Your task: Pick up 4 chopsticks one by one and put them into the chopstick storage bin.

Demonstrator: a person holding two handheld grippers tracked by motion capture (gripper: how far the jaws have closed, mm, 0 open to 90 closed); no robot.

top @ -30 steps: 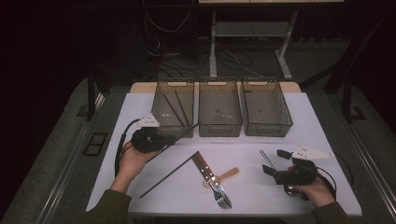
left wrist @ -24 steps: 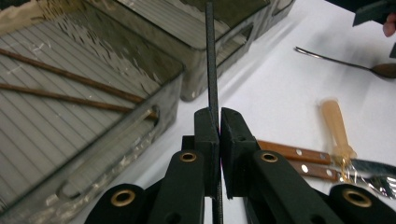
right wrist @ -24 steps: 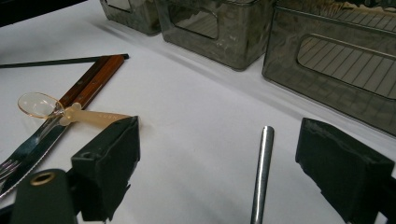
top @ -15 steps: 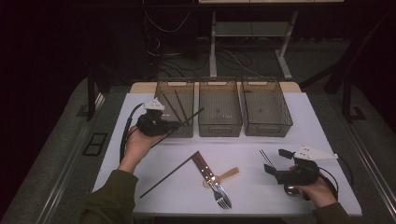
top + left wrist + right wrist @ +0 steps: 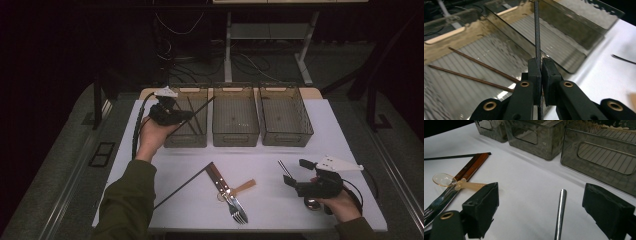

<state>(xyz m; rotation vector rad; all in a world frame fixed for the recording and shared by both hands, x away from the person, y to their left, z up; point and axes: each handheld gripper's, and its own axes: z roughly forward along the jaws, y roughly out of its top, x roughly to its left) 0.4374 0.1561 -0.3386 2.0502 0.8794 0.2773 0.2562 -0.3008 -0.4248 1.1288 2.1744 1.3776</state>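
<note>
The left gripper (image 5: pixel 172 114) pinches a thin black chopstick (image 5: pixel 537 32), its jaws pressed together on it, held above the left bin (image 5: pixel 186 140); the stick is slender, dark and matte. The right gripper (image 5: pixel 301 176), jaws spread wide, rests well right of that bin, a metal chopstick (image 5: pixel 559 213) lying between its jaws. The bin stands on a white table (image 5: pixel 260 160) in a dark room; two brown chopsticks (image 5: pixel 474 70) lie in it.

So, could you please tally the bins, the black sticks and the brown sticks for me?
Bins: 3
Black sticks: 2, one in the left gripper jaws, one on the table
Brown sticks: 2, both in the left bin
Total: 7
</note>
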